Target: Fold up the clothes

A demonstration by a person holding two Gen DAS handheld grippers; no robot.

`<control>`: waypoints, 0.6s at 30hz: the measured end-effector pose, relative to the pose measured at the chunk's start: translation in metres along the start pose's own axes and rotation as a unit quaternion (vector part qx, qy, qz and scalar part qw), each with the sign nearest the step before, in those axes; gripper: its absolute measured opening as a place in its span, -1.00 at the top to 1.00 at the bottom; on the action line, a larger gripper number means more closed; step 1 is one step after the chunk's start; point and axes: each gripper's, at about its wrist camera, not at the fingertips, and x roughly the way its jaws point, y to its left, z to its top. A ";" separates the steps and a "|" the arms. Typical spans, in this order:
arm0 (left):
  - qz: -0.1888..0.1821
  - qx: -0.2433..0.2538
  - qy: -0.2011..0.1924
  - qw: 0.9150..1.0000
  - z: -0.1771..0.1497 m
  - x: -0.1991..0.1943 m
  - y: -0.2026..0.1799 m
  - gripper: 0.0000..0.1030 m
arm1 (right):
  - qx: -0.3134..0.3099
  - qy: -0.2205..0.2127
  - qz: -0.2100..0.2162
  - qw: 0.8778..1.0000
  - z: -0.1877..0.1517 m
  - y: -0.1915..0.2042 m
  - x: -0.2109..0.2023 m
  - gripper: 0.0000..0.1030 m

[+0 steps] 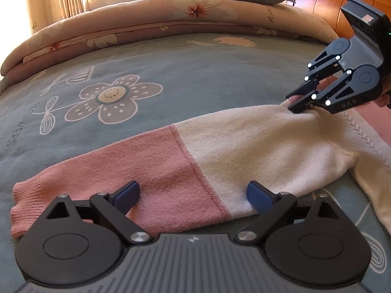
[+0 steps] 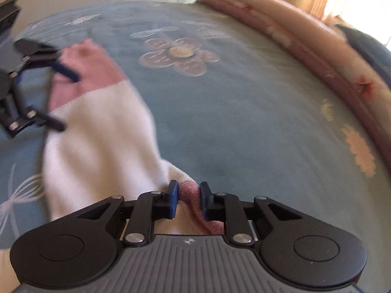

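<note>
left gripper (image 1: 193, 195) at 6 o'clock, jaws wide, over the pink-and-white sleeve (image 1: 185, 161), pads not pressing it. sweater (image 1: 305, 144) flat on the blue sheet (image 1: 195, 73), from 9 to 3 o'clock. right gripper (image 1: 297, 102) at 2 o'clock, jaws narrow, pinching the sweater's pink edge.

Sweater body (image 1: 371, 146): cut off at right edge, beyond the right gripper (image 1: 303, 102).
Right-wrist view: motion-blurred throughout.
Left gripper (image 2: 61, 100): smeared, partly cropped left of the sweater.
</note>
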 end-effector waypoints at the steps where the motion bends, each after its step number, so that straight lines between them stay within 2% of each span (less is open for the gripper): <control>1: 0.002 0.000 -0.001 1.000 0.001 -0.001 -0.001 -0.84 | 0.017 -0.010 -0.019 1.000 0.002 -0.004 0.002 0.58; 3: 0.005 0.002 -0.004 1.000 0.002 -0.003 -0.002 -0.84 | 0.041 -0.006 -0.030 0.999 0.002 -0.005 0.009 0.52; 4: 0.005 0.004 -0.004 1.000 0.002 -0.004 -0.003 -0.84 | 0.044 -0.002 -0.036 0.998 0.002 -0.003 0.012 0.36; 6: 0.005 0.009 -0.009 1.000 0.003 -0.010 -0.003 -0.84 | 0.057 -0.012 -0.052 0.997 0.001 -0.001 0.003 0.18; 8: 0.001 0.014 -0.021 1.000 0.005 -0.018 -0.003 -0.84 | 0.081 -0.027 -0.063 0.994 0.001 -0.002 -0.012 0.11; 10: 0.005 0.013 -0.037 0.999 0.008 -0.024 0.000 -0.84 | 0.110 -0.040 -0.068 0.991 0.000 -0.003 -0.025 -0.14; 13: 0.004 -0.017 -0.035 0.999 0.015 -0.015 0.012 -0.84 | 0.159 -0.030 -0.034 0.986 -0.005 0.002 -0.030 -0.14; 16: 0.001 -0.055 -0.012 0.998 0.018 0.006 0.025 -0.84 | 0.191 -0.010 -0.035 0.981 -0.013 0.008 -0.009 -0.16; 17: 0.007 -0.061 -0.002 0.998 0.016 0.012 0.028 -0.84 | 0.198 -0.009 -0.052 0.979 -0.015 0.009 0.001 -0.17; 18: 0.013 -0.066 0.006 0.998 0.014 0.017 0.031 -0.84 | 0.206 -0.015 -0.062 0.976 -0.016 0.008 0.010 -0.31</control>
